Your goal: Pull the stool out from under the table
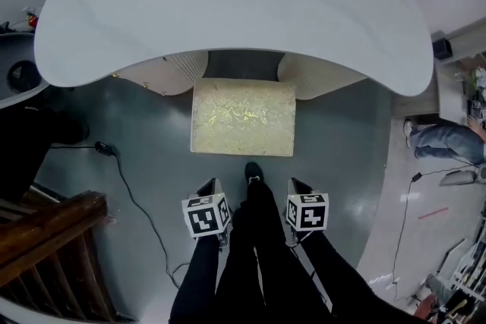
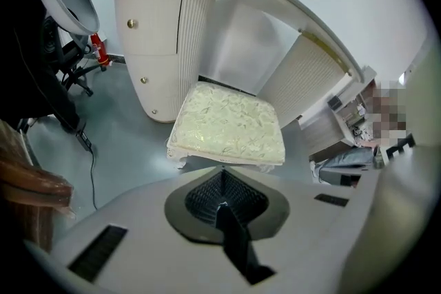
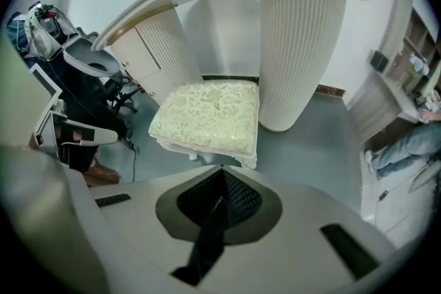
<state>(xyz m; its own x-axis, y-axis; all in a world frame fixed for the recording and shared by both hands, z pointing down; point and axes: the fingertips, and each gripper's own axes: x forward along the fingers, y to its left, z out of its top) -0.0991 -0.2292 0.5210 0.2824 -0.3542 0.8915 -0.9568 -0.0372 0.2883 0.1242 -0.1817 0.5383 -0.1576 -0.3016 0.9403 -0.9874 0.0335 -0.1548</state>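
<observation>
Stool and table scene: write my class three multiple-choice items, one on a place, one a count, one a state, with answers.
1. Where does the stool stand? A on the floor before the table; B on the table top; C beside the wooden railing.
2. How many ribbed pedestals carry the table? A one; B two; C four.
3. How are the fingers of the left gripper and right gripper? A open; B shut on the stool; C shut, empty.
Answers: A, its cushion shows on grey floor; B, one flanks each side; C, both pairs meet with nothing between.
</observation>
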